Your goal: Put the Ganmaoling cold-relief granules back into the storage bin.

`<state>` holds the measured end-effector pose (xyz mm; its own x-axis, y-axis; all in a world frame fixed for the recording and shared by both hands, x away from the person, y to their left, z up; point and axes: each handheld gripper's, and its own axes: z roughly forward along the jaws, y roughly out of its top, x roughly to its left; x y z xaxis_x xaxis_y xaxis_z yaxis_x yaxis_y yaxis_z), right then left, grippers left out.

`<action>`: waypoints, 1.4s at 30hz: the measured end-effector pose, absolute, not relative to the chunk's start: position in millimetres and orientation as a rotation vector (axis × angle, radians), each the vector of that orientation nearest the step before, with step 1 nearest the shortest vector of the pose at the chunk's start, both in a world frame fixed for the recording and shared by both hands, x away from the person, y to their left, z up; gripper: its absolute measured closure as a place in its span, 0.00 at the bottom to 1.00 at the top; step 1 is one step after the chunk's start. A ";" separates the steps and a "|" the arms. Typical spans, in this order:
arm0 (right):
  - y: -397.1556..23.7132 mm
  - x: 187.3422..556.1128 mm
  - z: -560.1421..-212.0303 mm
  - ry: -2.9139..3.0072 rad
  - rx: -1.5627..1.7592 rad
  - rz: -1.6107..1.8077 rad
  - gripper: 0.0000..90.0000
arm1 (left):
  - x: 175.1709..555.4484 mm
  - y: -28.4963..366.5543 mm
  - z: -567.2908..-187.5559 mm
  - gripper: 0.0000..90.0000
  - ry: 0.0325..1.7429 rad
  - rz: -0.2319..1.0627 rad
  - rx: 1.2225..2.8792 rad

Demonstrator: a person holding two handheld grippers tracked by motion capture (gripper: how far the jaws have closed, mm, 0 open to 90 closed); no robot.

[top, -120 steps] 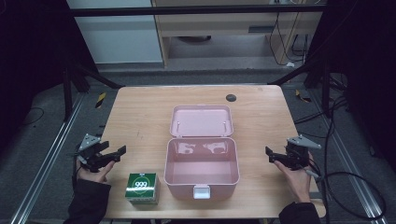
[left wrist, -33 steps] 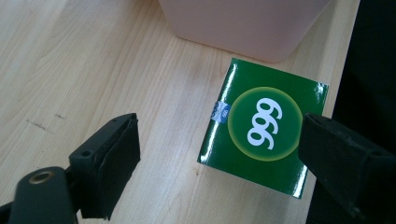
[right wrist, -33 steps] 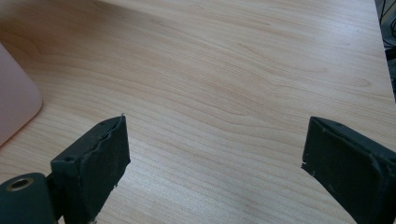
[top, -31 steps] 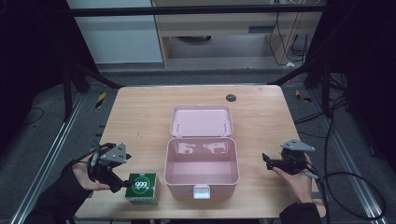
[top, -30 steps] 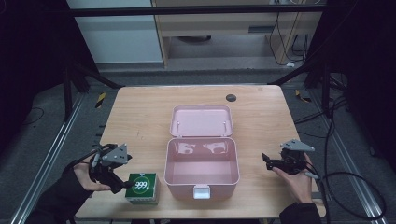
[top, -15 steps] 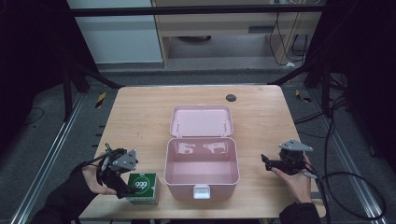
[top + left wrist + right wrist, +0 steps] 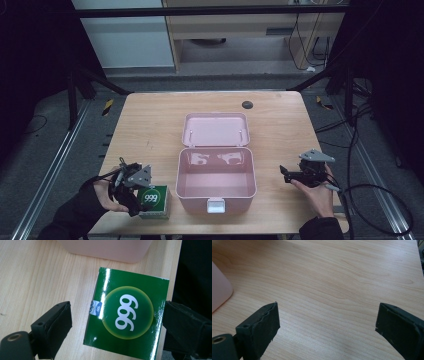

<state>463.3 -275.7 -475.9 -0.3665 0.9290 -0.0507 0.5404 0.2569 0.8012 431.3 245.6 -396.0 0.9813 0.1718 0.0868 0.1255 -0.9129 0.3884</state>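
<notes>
A green carton marked 999 (image 7: 152,199) lies flat at the table's front left, just left of an open, empty pink case (image 7: 235,202). My left gripper (image 7: 139,198) reaches over the carton from the left and is open. In the left gripper view the carton (image 7: 127,320) lies between the jaws, whose left pad stands clear of it while the right pad sits at its edge. These jaws have just been opening. My right gripper (image 7: 284,173) rests open near the case's right side, and in its own view this gripper (image 7: 327,312) has bare wood between the jaws.
The case's lid (image 7: 215,129) lies folded back flat toward the table's far side. A small dark disc (image 7: 247,104) sits near the far edge. The case's corner (image 7: 219,290) shows at the left of the right gripper view. The table's front edge runs just below the carton.
My left gripper has moved rightward and down onto the green carton, its jaws now spread on either side of it. The right gripper has stayed in place.
</notes>
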 end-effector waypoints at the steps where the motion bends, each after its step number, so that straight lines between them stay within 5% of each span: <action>1: -275.7 463.4 -476.0 2.008 1.329 0.963 0.06 | 431.8 244.9 -396.6 0.09 0.199 0.170 2.744; 42: -274.0 465.4 -480.3 2.043 1.313 0.924 0.05 | 438.2 226.4 -434.6 0.10 0.140 0.046 2.850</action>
